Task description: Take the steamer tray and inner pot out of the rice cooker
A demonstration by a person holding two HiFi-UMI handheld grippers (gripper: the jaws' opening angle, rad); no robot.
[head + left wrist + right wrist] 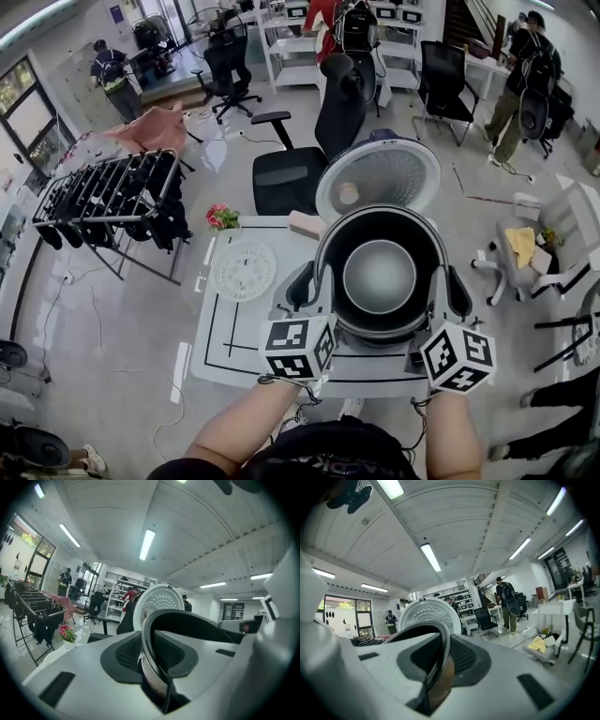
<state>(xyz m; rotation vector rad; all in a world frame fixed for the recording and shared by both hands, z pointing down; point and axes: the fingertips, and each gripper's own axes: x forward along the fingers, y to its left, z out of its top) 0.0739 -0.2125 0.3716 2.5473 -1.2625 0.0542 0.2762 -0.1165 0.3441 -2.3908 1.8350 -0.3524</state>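
Over the right side of the counter (220, 347) I have the pot (380, 277) held level by its rim. My left gripper (302, 286) is clamped on the rim's left side and my right gripper (457, 291) on its right side. Each gripper view shows the dark rim pinched between the jaws. Behind the pot the lid (378, 173) stands open. The tray (244, 270) lies flat near the counter's left edge, with flowers (221, 217) at the far left corner.
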